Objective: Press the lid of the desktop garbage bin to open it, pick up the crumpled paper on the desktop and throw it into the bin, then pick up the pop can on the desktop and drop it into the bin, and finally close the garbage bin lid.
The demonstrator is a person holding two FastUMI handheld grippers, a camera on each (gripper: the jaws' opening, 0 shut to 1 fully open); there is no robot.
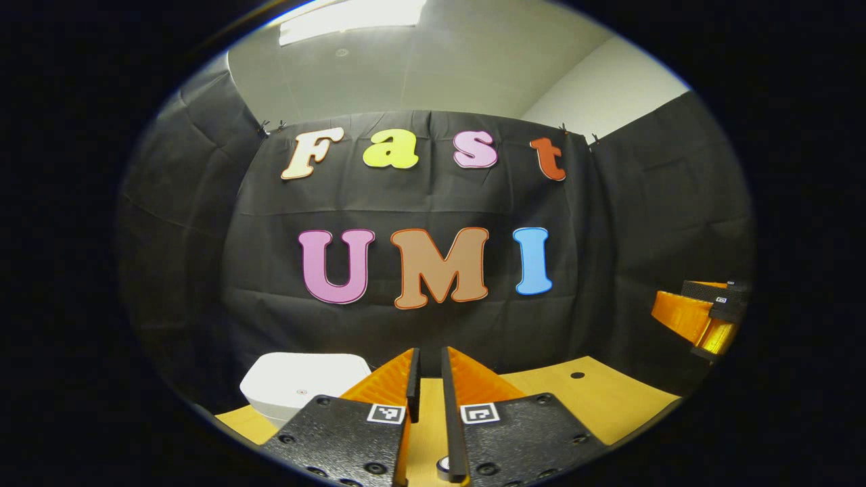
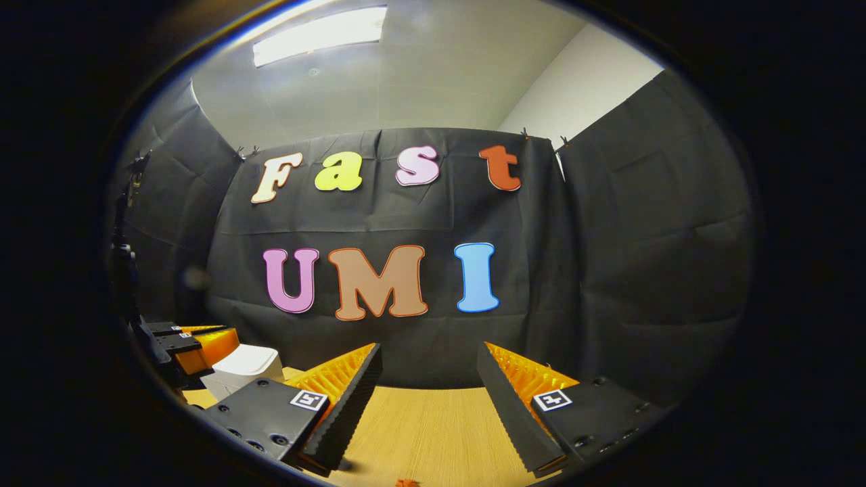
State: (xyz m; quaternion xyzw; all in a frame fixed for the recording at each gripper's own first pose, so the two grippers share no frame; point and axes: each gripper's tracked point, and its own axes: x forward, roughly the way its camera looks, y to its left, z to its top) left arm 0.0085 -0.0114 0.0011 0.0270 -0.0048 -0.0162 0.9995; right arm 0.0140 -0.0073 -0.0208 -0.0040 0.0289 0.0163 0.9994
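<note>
Standing far left on the wooden table (image 1: pixel 595 399), the white bin (image 1: pixel 304 385) is lidded; left gripper (image 1: pixel 430 379) nearly together, right gripper (image 2: pixel 429 372) apart, both empty.

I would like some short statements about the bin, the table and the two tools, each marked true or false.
1. The white bin has its lid down. True.
2. The left tool is wide open. False: its fingers stand almost together, with only a thin gap and nothing between them.
3. The right tool is open and empty. True.
4. The right tool holds the pop can. False: nothing is between its fingers.
5. The bin stands on a wooden table. True.
</note>
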